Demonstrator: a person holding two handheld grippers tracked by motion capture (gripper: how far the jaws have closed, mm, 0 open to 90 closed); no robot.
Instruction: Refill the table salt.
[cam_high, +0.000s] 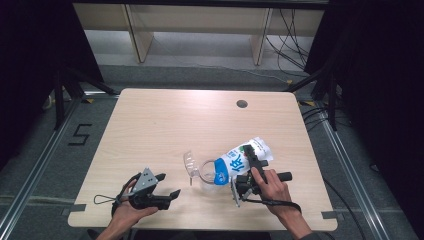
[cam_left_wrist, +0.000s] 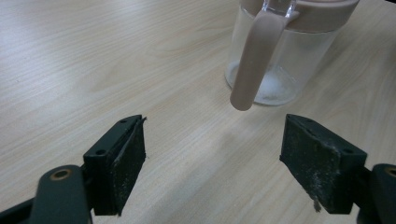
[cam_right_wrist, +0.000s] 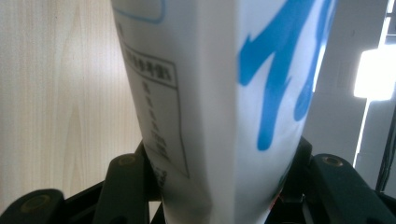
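Note:
A white pouch with blue print (cam_high: 235, 161) lies tilted, its lower end at the mouth of a clear pitcher (cam_high: 204, 175) on the table. My right gripper (cam_high: 253, 161) is shut on the pouch; in the right gripper view the pouch (cam_right_wrist: 210, 93) is pressed between both jaws of that gripper (cam_right_wrist: 219, 186). My left gripper (cam_high: 168, 184) rests low at the table's front left, open and holding nothing. In the left gripper view its jaws (cam_left_wrist: 215, 140) stand wide apart, facing the pitcher (cam_left_wrist: 280, 70) and its beige handle (cam_left_wrist: 254, 56). A little white stuff lies in the pitcher's bottom.
The light wooden table (cam_high: 165, 120) has a round hole (cam_high: 242, 104) near its far right. A clear flap (cam_high: 189, 162) sticks up at the pitcher's left side. Dark stands and cables surround the table on the floor.

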